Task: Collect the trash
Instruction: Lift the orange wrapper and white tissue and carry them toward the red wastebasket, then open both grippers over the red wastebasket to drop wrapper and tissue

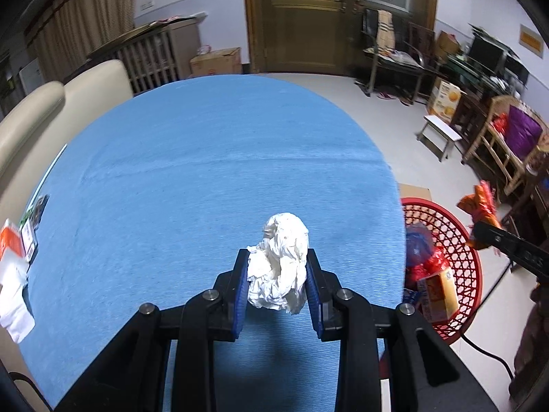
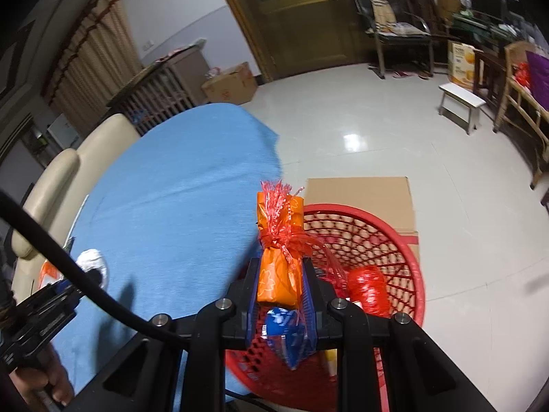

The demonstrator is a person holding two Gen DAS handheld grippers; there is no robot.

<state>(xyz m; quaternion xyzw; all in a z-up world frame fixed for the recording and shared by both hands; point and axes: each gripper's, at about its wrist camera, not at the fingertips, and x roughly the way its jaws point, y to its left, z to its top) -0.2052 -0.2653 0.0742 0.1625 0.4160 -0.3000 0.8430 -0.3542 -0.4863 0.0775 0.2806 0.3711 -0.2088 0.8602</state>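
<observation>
My left gripper is shut on a crumpled white paper ball above the near part of the blue tablecloth. My right gripper is shut on an orange packet wrapped in red netting, held over the near rim of the red mesh basket. From the left wrist view the same packet and the right gripper hang beyond the basket, which holds red, blue and orange trash. The left gripper with the paper ball shows at the left of the right wrist view.
Packets and white wrappers lie at the table's left edge, next to a cream sofa. A flat cardboard sheet lies on the tiled floor behind the basket. A white stool, chairs and shelves stand at the right.
</observation>
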